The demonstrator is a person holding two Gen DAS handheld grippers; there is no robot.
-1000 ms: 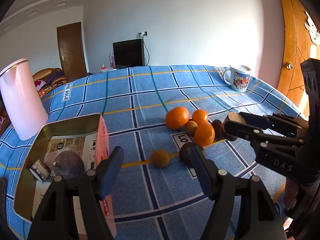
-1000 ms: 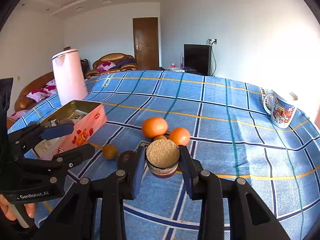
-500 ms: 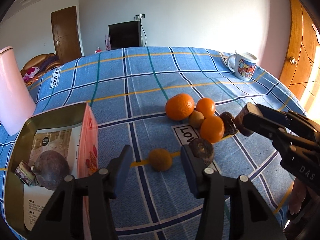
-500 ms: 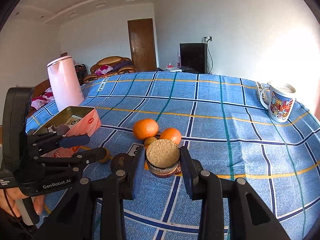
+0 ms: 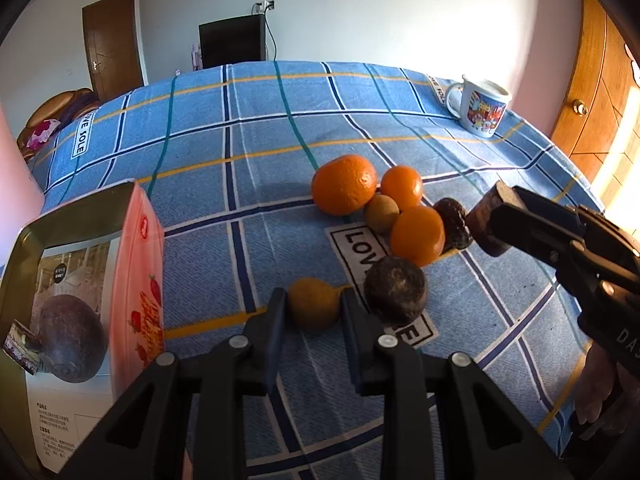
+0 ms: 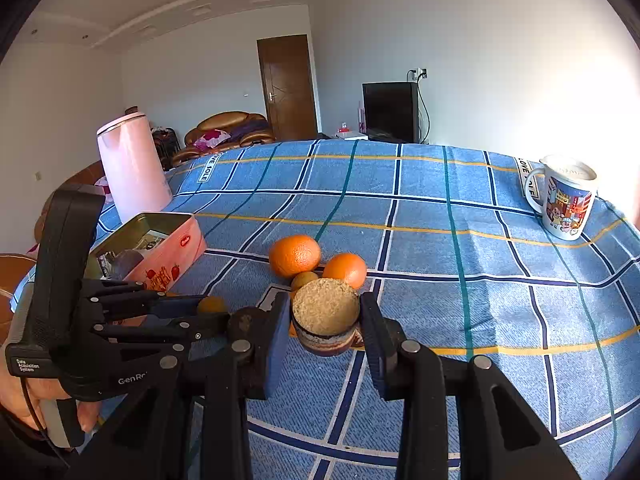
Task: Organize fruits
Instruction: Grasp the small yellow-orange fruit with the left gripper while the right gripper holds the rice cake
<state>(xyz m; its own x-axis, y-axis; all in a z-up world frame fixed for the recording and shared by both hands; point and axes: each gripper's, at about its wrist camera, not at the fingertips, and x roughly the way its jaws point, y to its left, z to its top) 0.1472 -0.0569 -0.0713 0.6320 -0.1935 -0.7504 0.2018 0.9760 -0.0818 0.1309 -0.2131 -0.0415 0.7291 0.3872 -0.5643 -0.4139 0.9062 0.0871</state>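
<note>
Blue checked cloth point(image 5: 260, 152) covers the table, with a white wall, a dark TV and a brown door behind it. On the far right corner stands a printed mug point(image 5: 482, 110); a pink kettle point(image 6: 132, 176) sits at the far left.

Near the middle lies the fruit cluster: 3 oranges, the largest point(image 5: 344, 184) at the back, a greenish-brown small fruit point(image 5: 382, 213) wedged among them, a dark wrinkled piece point(image 5: 452, 223) touching the nearest orange, and a dark round fruit point(image 5: 396, 292) just in front. A pink tin point(image 5: 138, 264) stands open at the left, holding 1 dark purple fruit point(image 5: 72, 338) and a small wrapped item.

The left gripper point(image 5: 314, 312) has its fingers closed in on a small yellow-orange fruit point(image 5: 314, 308) resting on the cloth; both pads appear to touch its sides. The right gripper point(image 6: 326, 318) clamps a cut brown fruit half point(image 6: 326, 316), pale grainy face toward the camera, held beside the cluster.

Risks from here: the small fruit is round and smooth, so a grip below or above its widest part may squirt it out and roll it off the table. The left gripper's right finger sits just beside the dark round fruit, and a careless lift may nudge it into the oranges. The 2 grippers work near each other, so crossing toward the tin could make them collide.
</note>
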